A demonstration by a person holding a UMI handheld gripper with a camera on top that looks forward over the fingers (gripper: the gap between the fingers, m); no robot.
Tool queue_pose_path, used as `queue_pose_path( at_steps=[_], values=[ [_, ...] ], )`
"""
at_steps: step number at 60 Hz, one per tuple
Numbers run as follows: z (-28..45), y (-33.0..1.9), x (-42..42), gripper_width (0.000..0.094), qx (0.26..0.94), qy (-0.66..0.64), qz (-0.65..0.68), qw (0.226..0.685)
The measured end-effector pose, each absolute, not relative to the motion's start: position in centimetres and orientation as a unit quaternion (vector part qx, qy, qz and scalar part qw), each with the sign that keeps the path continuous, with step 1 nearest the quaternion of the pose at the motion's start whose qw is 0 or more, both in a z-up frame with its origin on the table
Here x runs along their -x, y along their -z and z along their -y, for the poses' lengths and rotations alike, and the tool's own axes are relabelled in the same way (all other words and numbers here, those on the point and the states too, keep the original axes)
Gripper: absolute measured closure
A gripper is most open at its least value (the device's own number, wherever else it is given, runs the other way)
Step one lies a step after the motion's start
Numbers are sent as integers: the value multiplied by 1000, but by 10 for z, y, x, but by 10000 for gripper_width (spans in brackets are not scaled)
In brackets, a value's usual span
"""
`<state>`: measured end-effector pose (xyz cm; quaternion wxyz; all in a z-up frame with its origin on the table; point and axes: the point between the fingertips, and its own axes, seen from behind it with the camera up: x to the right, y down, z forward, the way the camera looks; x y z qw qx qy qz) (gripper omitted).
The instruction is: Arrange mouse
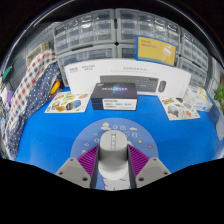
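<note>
A grey computer mouse sits lengthwise between my two fingers, its front end pointing away from me. My gripper is shut on the mouse, with the purple pads pressing on both of its sides. The mouse is over the near part of the blue table, at the edge of a pale round mat with small pictures on it. The back end of the mouse is hidden by the gripper body.
A black box lies beyond the mat, with a grey keyboard behind it. Printed cards lie to the left and right. Clear storage drawers line the back. Patterned cloth hangs at the left.
</note>
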<state>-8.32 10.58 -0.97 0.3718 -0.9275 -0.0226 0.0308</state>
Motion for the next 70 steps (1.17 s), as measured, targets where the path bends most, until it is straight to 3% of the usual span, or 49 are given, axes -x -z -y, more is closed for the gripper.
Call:
queue_pose_path(
  at_steps=[4, 5, 8, 14, 42, 70],
  values=[
    [-106, 10, 87, 383, 930, -31, 27, 366],
    [-105, 10, 89, 278, 931, -34, 30, 363],
    [-103, 9, 95, 179, 934, -40, 37, 354],
    [-99, -2, 90, 129, 936, -7, 51, 347],
    [-51, -172, 96, 108, 891, 7, 1, 454],
    [10, -214, 147, 111, 885, 8, -10, 466]
  ],
)
